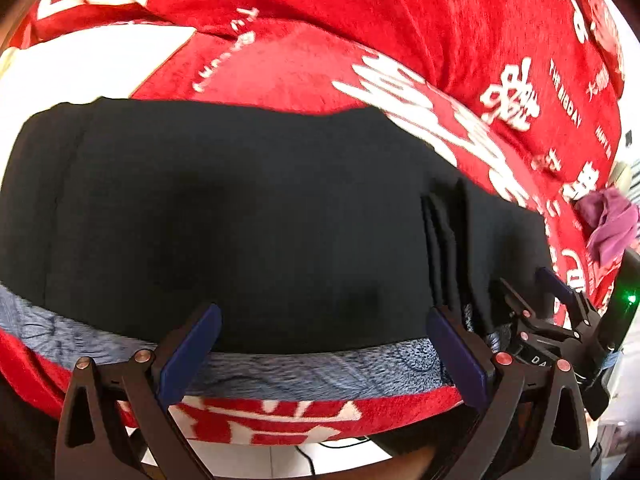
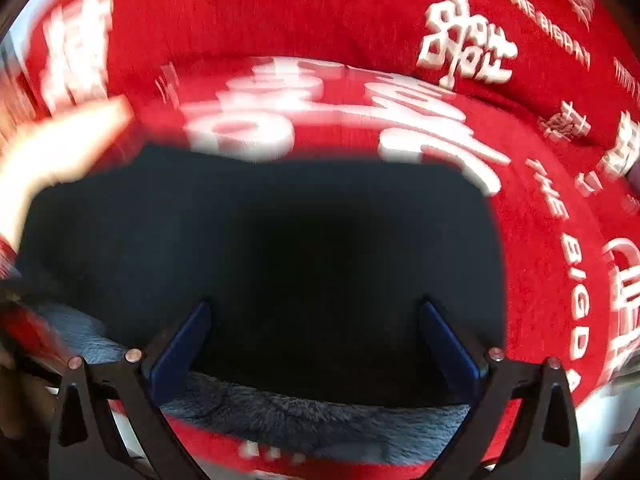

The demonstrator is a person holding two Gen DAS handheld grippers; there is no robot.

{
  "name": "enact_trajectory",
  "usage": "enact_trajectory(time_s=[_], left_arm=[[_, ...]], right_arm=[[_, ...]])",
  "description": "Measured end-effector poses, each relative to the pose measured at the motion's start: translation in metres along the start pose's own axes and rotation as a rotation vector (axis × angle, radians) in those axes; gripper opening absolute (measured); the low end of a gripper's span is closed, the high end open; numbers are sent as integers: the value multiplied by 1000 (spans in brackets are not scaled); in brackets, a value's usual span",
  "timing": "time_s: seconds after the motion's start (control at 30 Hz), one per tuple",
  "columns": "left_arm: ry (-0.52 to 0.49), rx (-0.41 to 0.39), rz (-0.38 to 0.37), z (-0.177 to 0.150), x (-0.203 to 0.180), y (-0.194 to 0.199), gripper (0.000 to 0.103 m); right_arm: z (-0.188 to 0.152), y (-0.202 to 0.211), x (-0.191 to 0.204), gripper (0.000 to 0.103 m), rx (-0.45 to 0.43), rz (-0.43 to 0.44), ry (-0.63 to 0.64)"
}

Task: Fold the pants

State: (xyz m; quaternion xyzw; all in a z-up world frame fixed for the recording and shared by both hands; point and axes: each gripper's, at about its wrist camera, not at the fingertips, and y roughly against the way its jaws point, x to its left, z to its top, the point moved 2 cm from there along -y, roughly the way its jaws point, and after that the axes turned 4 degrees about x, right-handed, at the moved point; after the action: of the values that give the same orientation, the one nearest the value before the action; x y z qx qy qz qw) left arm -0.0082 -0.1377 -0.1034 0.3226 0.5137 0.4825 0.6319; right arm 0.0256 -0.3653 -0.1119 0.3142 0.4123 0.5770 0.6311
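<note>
Black pants (image 1: 240, 208) lie folded into a flat stack on a red blanket with white characters. Layered fold edges show at the stack's right end (image 1: 452, 248). My left gripper (image 1: 324, 320) is open and empty, its blue pads spread just above the stack's near edge. My right gripper (image 1: 532, 284) shows in the left wrist view at the stack's right end, jaws apart. In the right wrist view, the right gripper (image 2: 316, 316) is open and empty over the near part of the pants (image 2: 280, 240). That view is blurred by motion.
The red blanket (image 1: 360, 20) covers a sofa seat and backrest. A grey-blue fleece strip (image 1: 300, 372) runs along the seat's front edge. A purple cloth (image 1: 608, 224) lies at the far right. White floor shows below the seat.
</note>
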Motion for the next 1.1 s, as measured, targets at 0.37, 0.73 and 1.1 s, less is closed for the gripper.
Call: enact_trajectory(time_s=[0.37, 0.73, 1.1], left_arm=[[56, -69, 10, -11, 56, 34, 103], [131, -43, 38, -12, 100, 26, 103], [117, -139, 82, -16, 124, 57, 103]], right_arm=[[42, -16, 29, 103, 86, 90, 10], [70, -44, 137, 103, 49, 103, 236], [128, -11, 222, 103, 55, 566, 543]])
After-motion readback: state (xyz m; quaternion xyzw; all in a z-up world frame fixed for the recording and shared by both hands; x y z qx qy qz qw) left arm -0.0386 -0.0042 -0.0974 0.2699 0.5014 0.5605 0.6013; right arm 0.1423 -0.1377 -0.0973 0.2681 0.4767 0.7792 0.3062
